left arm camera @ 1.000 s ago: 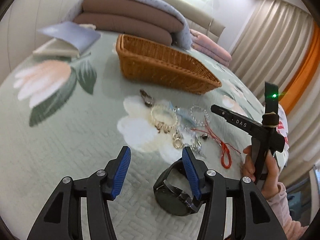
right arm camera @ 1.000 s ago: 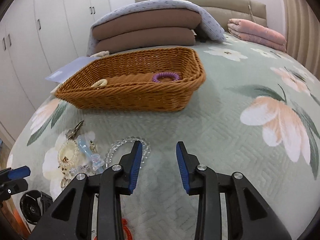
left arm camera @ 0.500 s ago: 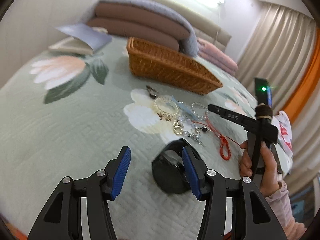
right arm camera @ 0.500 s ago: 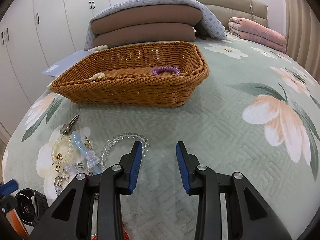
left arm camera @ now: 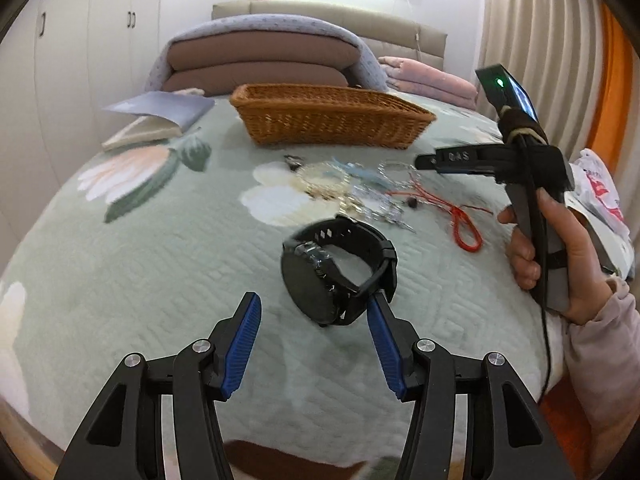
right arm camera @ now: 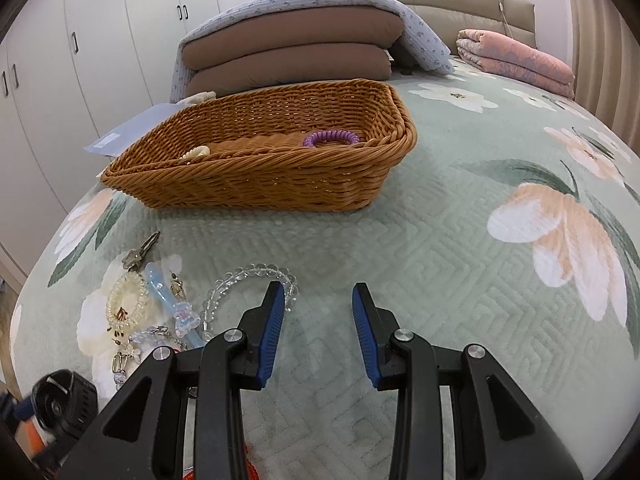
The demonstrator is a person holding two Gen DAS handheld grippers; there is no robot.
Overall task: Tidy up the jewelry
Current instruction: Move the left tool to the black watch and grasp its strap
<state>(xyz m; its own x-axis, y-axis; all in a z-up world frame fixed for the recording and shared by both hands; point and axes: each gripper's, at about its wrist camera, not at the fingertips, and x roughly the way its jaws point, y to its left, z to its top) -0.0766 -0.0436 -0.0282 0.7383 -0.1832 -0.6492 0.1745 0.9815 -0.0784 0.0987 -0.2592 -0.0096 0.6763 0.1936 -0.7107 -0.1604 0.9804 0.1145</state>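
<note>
With both sets of tongs wide open and empty, I judge the black watch, lying on the quilt against my left gripper's right fingertip, wants centring between the pads before I squeeze and carry it to the wicker basket, while my right gripper waits over bare quilt beside the clear bead bracelet.

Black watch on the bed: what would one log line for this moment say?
left tool: open, at watch | right tool: open, empty | basket: purple hair tie inside
</note>
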